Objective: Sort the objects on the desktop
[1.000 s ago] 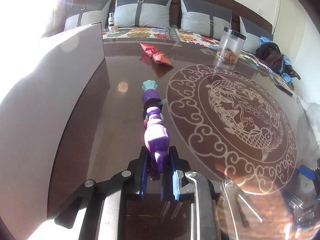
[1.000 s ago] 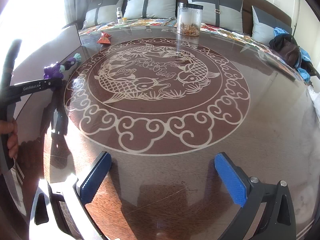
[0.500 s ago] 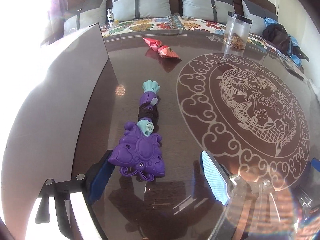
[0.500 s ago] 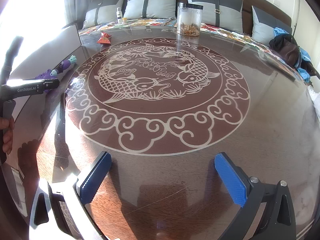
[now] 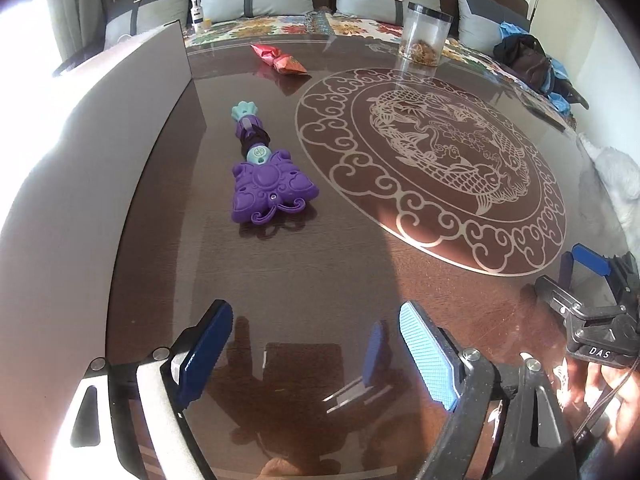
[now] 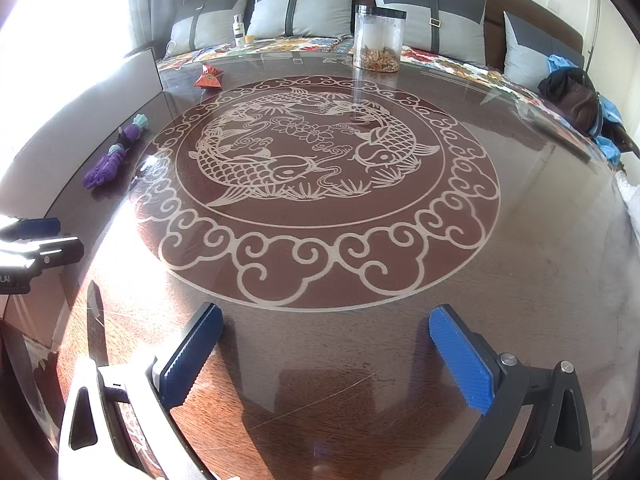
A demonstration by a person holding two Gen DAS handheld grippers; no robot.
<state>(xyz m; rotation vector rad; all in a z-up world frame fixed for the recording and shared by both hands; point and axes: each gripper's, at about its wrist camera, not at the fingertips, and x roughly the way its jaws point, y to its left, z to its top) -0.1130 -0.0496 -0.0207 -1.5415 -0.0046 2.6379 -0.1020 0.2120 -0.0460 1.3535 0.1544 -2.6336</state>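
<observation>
The toy wand (image 5: 266, 178) lies on the table (image 5: 320, 272), left of the fish medallion (image 5: 436, 160).

The left gripper (image 5: 316, 352) has two ribbed blue finger pads on black arms with silver screws and a white body panel at lower left. The right gripper (image 6: 326, 354) matches: blue ribbed pads, black arms, round silver screws. At the right edge of the left wrist view, its black housing reads "DAS", with what may be a thin cable below.
</observation>
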